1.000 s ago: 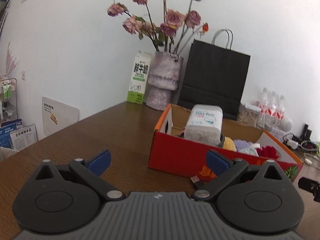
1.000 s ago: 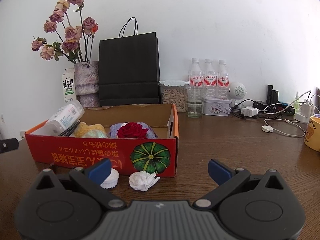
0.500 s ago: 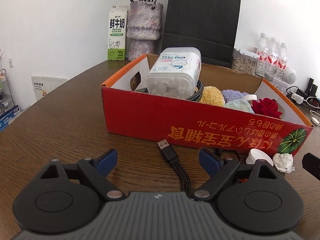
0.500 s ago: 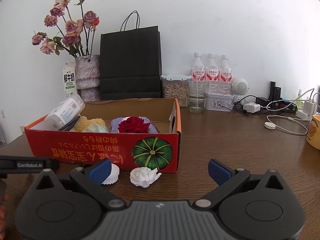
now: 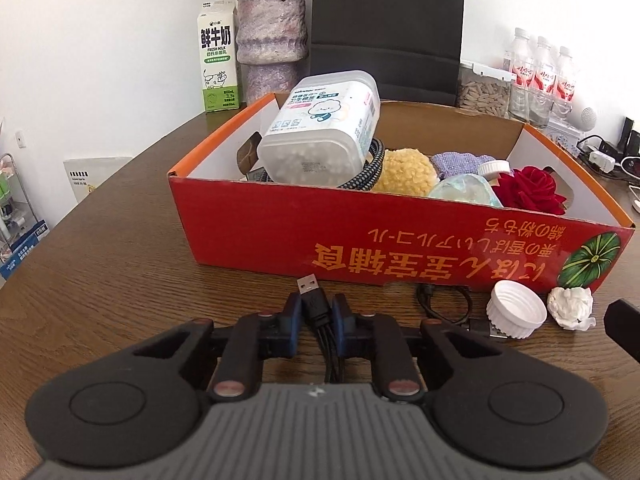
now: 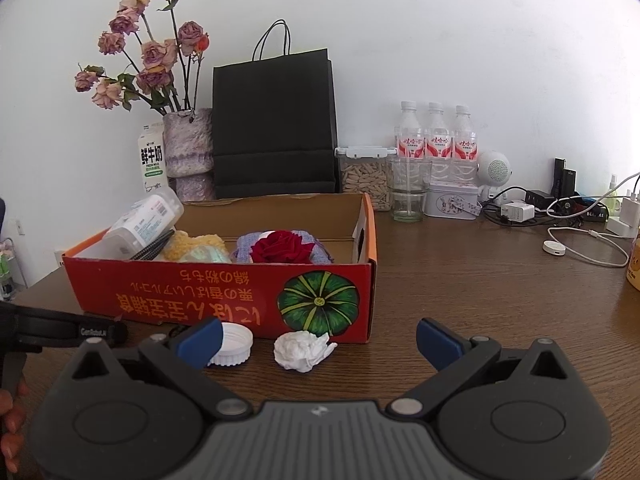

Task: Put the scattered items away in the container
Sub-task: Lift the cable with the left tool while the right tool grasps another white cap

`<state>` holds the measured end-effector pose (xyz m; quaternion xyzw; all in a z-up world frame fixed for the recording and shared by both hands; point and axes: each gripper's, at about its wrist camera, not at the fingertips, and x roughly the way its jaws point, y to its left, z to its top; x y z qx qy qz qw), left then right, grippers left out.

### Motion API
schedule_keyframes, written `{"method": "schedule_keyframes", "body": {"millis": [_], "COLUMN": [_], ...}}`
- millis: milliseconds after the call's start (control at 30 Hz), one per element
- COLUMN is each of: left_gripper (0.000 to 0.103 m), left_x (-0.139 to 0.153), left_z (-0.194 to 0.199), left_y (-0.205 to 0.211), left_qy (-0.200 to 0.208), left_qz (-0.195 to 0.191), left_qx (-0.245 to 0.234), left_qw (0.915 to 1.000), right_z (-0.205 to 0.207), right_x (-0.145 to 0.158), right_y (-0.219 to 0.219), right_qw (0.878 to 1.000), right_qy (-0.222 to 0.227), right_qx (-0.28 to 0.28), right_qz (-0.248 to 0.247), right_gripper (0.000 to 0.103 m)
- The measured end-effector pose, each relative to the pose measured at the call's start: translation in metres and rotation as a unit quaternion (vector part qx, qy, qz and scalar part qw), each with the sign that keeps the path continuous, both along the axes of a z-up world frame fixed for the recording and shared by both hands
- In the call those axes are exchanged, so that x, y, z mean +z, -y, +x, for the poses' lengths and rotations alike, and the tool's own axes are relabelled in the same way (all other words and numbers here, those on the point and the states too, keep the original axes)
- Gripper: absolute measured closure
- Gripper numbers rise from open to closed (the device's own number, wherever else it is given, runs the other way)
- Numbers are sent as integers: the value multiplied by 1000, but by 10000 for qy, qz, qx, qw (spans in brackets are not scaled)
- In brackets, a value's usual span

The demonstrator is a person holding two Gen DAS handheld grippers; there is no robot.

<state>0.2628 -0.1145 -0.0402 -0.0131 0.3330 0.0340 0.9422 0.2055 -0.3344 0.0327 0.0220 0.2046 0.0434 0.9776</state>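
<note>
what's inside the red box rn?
In the red box: cotton swab tub lying on a braided cable, yellow ball, purple knit, red rose, pale packet. Box floor beneath them is hidden.

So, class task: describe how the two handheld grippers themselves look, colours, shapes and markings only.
Both the left gripper and right gripper match: black linkage arms, round black discs either side, silver pivot pins, a ribbed grey centre plate with a small white emblem, and blue-padded jaws.

On the brown wooden table [image 5: 120,264], the black USB cable [image 5: 316,308], white ribbed bottle cap [image 5: 516,314] and crumpled white tissue [image 5: 570,306] lie before the red cardboard box [image 5: 360,240]; behind it stand 3 clear water bottles [image 6: 436,136], possibly touching.
</note>
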Motion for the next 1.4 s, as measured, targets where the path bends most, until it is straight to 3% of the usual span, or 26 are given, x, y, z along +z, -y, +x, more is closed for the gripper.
{"method": "schedule_keyframes", "body": {"millis": [100, 467, 767, 1033, 1400], "left_gripper": [87, 94, 95, 95, 95], "left_x": [8, 53, 82, 104, 116], "left_z": [-8, -44, -82, -108, -146], "left_y": [-10, -30, -43, -52, -82], "left_qy": [142, 774, 1346, 1786, 2013], "left_qz": [-302, -638, -1072, -1075, -982], "left_qx": [-88, -267, -461, -596, -644], "left_qw": [9994, 9946, 9840, 9762, 9725], "right_z": [0, 2, 4, -2, -49], "right_x": [0, -1, -2, 0, 11], "right_y": [0, 3, 7, 3, -35], "right_qw": [10000, 9999, 9997, 9999, 9967], "right_qy": [-9, -88, -135, 44, 25], "right_qx": [31, -6, -80, -81, 754], "right_qz": [15, 119, 207, 123, 285], "right_gripper": [0, 0, 0, 0, 1]}}
